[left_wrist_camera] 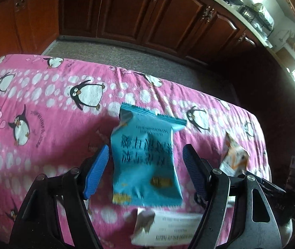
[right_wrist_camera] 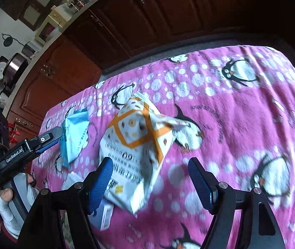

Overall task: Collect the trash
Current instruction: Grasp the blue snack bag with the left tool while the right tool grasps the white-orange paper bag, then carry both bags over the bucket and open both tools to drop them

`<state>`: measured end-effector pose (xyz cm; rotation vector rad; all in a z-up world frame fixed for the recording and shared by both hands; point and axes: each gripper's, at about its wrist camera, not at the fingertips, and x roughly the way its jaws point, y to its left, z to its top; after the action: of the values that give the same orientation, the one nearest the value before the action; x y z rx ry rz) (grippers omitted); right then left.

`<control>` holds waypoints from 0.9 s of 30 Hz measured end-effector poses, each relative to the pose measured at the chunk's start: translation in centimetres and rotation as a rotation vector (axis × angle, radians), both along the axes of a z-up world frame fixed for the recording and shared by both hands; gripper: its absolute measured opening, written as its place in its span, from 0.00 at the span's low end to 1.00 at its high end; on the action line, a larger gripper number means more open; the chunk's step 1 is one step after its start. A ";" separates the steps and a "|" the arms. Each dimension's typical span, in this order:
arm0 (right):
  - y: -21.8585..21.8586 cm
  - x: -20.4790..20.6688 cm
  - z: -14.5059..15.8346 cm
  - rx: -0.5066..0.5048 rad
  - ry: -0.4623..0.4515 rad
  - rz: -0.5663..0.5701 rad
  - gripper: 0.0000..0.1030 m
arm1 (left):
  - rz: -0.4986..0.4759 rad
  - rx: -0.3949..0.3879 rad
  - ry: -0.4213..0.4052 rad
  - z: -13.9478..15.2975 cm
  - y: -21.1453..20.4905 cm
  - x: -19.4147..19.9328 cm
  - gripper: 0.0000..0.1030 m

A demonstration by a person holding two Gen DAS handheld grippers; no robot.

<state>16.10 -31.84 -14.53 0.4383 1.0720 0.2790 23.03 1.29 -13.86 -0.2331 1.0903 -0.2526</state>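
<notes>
A light blue snack wrapper (left_wrist_camera: 145, 161) sits between the jaws of my left gripper (left_wrist_camera: 146, 148), with a gap on each side, so neither blue pad presses on it. In the right wrist view the same blue wrapper (right_wrist_camera: 74, 137) is at the tip of the left gripper (right_wrist_camera: 50, 139). A crumpled white wrapper with orange lines (right_wrist_camera: 139, 145) lies between the jaws of my right gripper (right_wrist_camera: 150, 159). The right pad stands clear of it and the left pad is beside its edge. That white wrapper (left_wrist_camera: 234, 155) also shows in the left wrist view. Both are over the pink penguin cloth (right_wrist_camera: 240, 124).
A white printed packet (left_wrist_camera: 168, 228) lies below the blue wrapper, and a small white and blue box (right_wrist_camera: 103, 213) lies under my right gripper's left finger. A gloved hand (right_wrist_camera: 12, 203) holds the left gripper's handle. Dark wooden cabinets (left_wrist_camera: 126, 10) and grey floor (left_wrist_camera: 126, 56) lie beyond the table edge.
</notes>
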 end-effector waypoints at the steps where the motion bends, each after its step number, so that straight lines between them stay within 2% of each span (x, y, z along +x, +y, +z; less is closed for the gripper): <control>1: 0.0 0.3 -0.1 0.004 0.000 -0.003 0.70 | 0.002 0.002 0.012 -0.2 -0.2 0.4 0.71; 10: 0.4 1.9 -0.6 0.036 -0.045 -0.033 0.70 | -0.040 0.070 0.040 -1.8 -2.8 1.5 0.70; 11: 0.5 2.0 -0.7 0.038 -0.048 -0.035 0.60 | -0.042 0.072 0.042 -2.0 -2.9 1.5 0.68; 12: 0.5 2.0 -0.8 0.047 -0.048 -0.033 0.39 | -0.045 0.069 0.043 -2.1 -3.0 1.4 0.57; 13: 0.5 2.1 -1.0 0.066 -0.039 -0.027 0.30 | -0.054 0.060 0.048 -2.2 -3.0 1.2 0.56; 15: 0.5 2.0 -1.2 0.102 -0.021 -0.022 0.24 | -0.060 0.050 0.036 -2.0 -3.0 0.8 0.52; 20: 0.1 -0.1 0.3 0.115 -0.057 0.014 0.21 | -0.077 0.021 0.012 -1.0 -2.2 -0.9 0.50; 27: -1.9 -3.7 3.2 0.135 -0.115 0.015 0.21 | -0.095 -0.003 -0.042 2.1 -1.6 -4.0 0.50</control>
<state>12.45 -33.72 -11.34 0.5291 0.9479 0.3873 19.01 -0.32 -11.80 -0.1786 1.0610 -0.3425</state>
